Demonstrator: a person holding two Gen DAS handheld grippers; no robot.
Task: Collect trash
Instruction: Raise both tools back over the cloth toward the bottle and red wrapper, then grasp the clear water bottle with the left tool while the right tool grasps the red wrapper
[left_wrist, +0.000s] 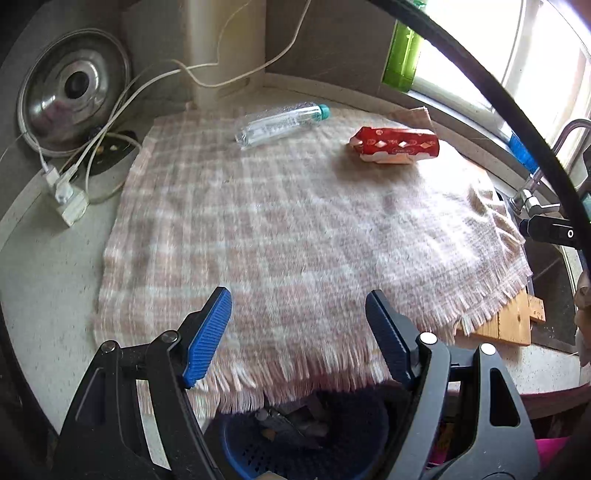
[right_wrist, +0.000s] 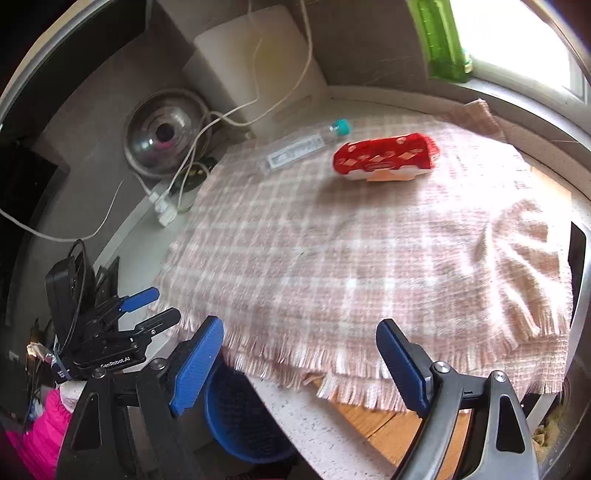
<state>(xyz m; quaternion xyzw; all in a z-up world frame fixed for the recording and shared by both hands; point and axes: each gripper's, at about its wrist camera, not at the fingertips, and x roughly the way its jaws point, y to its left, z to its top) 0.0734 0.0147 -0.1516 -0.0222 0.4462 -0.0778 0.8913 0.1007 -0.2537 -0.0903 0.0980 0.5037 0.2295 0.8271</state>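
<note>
A clear plastic bottle with a teal cap (left_wrist: 279, 123) (right_wrist: 303, 146) lies on its side at the far edge of a pink checked cloth (left_wrist: 295, 236) (right_wrist: 362, 251). A red and white carton (left_wrist: 395, 144) (right_wrist: 386, 157) lies on its side to the right of the bottle. A blue perforated bin (left_wrist: 306, 439) (right_wrist: 236, 417) stands below the counter's near edge, with some scraps inside. My left gripper (left_wrist: 299, 325) is open and empty above the cloth's near fringe and the bin. My right gripper (right_wrist: 299, 354) is open and empty over the cloth's near edge. The left gripper also shows in the right wrist view (right_wrist: 147, 306).
A steel pot lid (left_wrist: 74, 88) (right_wrist: 166, 136) leans on the wall at the back left, with white cables and a charger block (left_wrist: 66, 203) (right_wrist: 164, 210) beside it. A wooden board (left_wrist: 513, 325) (right_wrist: 384, 421) lies under the cloth. A tap (left_wrist: 535, 199) and sink are at the right. A green bottle (left_wrist: 402, 59) (right_wrist: 443, 44) stands on the windowsill.
</note>
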